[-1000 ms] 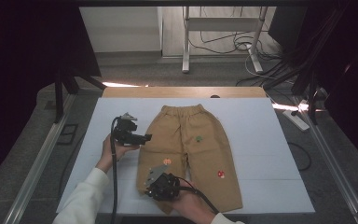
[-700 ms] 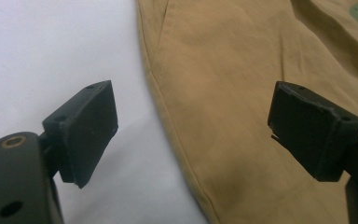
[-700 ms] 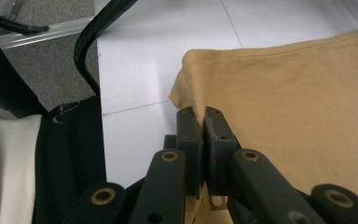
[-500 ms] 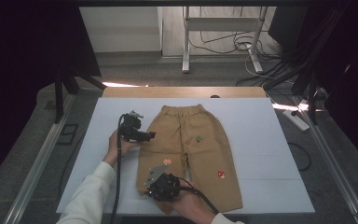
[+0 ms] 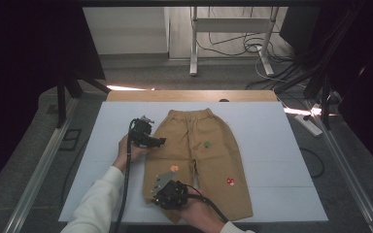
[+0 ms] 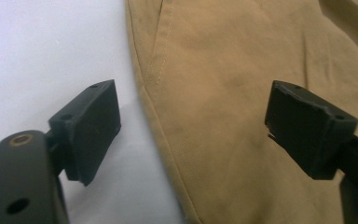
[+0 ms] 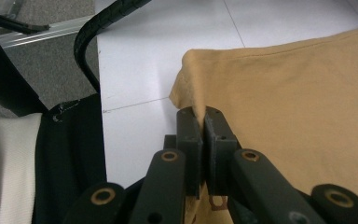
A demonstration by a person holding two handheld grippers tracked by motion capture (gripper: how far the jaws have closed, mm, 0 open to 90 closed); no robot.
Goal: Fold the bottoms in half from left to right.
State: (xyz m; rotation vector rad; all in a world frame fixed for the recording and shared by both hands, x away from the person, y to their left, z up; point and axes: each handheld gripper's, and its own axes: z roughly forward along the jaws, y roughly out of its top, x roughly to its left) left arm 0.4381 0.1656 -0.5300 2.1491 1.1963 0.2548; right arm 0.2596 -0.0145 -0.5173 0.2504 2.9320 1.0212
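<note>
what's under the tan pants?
The tan pants lie flat on the white table, which shows bare all around them. Whatever sits beneath the fabric itself is covered. The right gripper pinches a leg hem.

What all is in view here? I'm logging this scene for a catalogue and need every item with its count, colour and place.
trousers: one pair, tan, spread flat mid-table, waistband far from the person
patches: three small ones on the trousers, green, orange and red
table: one, white top, wooden far edge
floor cables: several, dark, beyond the table
left gripper: one, black, open, jaws straddling the trousers' side edge; they have just been closing slightly
right gripper: one, black, shut on the trousers at a leg hem corner
sleeve: white, on the left arm, bottom left
</note>
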